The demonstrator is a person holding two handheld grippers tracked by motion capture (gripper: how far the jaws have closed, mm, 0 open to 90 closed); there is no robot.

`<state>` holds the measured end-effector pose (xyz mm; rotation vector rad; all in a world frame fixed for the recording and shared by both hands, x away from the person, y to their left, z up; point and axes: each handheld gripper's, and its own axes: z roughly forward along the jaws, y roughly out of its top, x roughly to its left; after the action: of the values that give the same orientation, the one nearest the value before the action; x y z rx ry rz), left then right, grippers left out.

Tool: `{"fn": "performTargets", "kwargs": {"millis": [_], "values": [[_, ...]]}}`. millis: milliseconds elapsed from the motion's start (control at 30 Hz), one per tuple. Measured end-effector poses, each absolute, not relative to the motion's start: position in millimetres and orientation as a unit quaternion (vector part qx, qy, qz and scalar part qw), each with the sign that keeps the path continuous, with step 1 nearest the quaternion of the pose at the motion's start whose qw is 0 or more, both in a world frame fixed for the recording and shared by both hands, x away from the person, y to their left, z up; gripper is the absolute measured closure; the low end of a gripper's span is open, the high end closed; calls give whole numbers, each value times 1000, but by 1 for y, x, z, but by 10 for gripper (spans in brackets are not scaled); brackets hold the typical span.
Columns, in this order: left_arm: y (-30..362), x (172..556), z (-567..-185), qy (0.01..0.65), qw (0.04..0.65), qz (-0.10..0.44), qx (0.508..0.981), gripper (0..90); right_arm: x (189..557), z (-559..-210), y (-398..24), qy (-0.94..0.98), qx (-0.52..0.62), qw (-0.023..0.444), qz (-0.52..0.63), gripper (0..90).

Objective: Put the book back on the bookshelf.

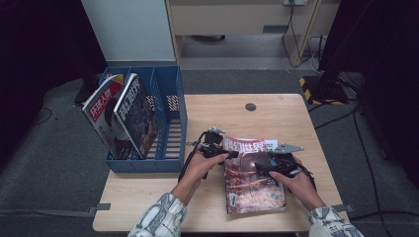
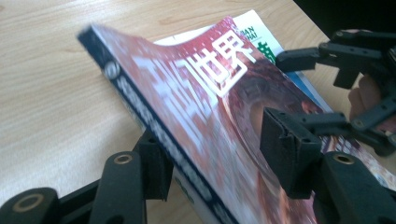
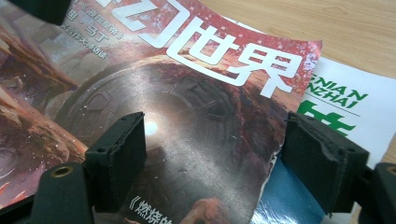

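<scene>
Now: glossy red-covered magazine atop white-green magazine, wooden table | thin, floppy, slick; take by stiff spine | left gripper astride raised spine, unclamped | right gripper open over cover.

Blue file rack with two magazines blocks tabletop left side. Far half beyond red magazine open; bare strip along right edge.

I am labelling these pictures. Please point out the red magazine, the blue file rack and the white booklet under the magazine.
red magazine (image 1: 252,185): high view, cover middle.
blue file rack (image 1: 170,86): high view, right divider wall.
white booklet (image 3: 348,105): right gripper view, bare white cover.
</scene>
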<state>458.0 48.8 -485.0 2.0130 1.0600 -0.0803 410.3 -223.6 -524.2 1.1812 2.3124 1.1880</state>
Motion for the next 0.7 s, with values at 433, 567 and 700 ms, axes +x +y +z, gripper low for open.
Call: {"fn": "performTargets", "kwargs": {"millis": [433,567,700], "values": [[37,476,-486,430,413,-47,801,462,409,-525,-220,804,400,147,414,225],[32,478,-484,426,409,-43,806,469,408,-525,-219,805,398,146,415,225],[28,480,-484,425,410,-43,806,473,408,-525,-218,807,393,144,416,225]]}}
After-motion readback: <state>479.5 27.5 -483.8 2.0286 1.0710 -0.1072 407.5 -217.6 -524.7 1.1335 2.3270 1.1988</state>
